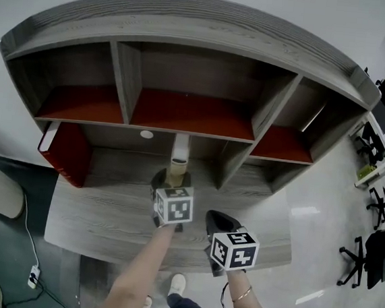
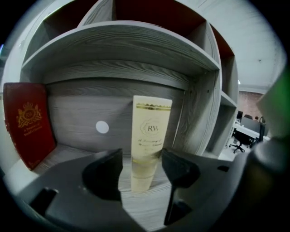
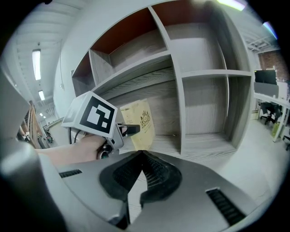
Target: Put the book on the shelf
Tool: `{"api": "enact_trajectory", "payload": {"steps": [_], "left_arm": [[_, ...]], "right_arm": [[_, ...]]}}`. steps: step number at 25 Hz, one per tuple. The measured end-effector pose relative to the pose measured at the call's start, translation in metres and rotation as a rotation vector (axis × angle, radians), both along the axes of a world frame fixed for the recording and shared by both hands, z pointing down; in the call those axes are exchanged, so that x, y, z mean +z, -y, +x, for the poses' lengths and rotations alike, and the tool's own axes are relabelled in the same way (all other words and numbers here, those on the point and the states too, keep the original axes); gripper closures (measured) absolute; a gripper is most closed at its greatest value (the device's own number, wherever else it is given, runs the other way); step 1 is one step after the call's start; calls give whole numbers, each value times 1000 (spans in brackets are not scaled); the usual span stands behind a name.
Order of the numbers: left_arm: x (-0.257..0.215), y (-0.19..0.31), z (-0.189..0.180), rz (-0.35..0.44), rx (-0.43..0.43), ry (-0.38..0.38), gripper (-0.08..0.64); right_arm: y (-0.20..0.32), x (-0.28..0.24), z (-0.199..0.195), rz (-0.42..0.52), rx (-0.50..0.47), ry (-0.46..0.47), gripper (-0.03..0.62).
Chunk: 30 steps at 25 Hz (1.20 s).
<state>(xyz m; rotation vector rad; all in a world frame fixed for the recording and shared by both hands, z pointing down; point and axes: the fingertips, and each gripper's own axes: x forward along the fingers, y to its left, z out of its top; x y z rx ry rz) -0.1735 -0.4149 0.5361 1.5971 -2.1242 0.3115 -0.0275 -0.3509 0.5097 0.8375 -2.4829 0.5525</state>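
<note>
A red book (image 1: 67, 151) leans at the left end of the shelf's (image 1: 191, 28) lower level. The cream book (image 2: 149, 140) stands upright on the counter (image 1: 105, 216) in the middle bay, near its right divider. The left gripper's (image 2: 141, 156) jaws are spread, released, with the cream book between them, untouched. The right gripper's (image 3: 142, 154) jaws are clenched on nothing

Cream hardback book (image 1: 179, 157) stands upright in lower middle bay of grey wood-grain shelf unit (image 1: 191, 28). Left gripper (image 1: 171, 180) just before it; right gripper (image 1: 214, 220) beside. Red hardback book (image 1: 67, 153) leans at far left.
</note>
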Motion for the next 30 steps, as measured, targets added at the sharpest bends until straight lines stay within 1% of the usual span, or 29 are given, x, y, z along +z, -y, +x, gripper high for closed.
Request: {"api": "enact_trajectory", "payload": {"steps": [3,6,8,13,16,17,20,24,27,30], "left_arm": [[0,-10,4,3,21,0,308],[0,-19,7,16,36,-17,308],[2,-26,10,9,50,-34,308],[-11,-45,21,16,136,-58,319],[-16,-55,25,33,178,-92,356],[-18,-59,26,38,188,-96,381],[-26,-73,25,52,208,-81,454],[-36,-94,22,69,229,-80,525],[-42,-113,21,79,261,-81,546],[-48,-132,22,88,299,-79,546]], "right_arm": [[-5,-3,-2,5,3,3,583],[-11,-6,-3,12,5,7,583],[-15,-8,-4,18,7,10,583],[-26,-14,-7,33,13,21,583],[-34,-18,-11,40,15,36,583],[-38,-19,-12,40,16,42,583],[-48,-23,-17,47,16,56,583],[-60,-33,-22,74,18,81,583],[-69,-40,-24,94,24,98,583],[-79,-43,-24,106,37,111,583]]}}
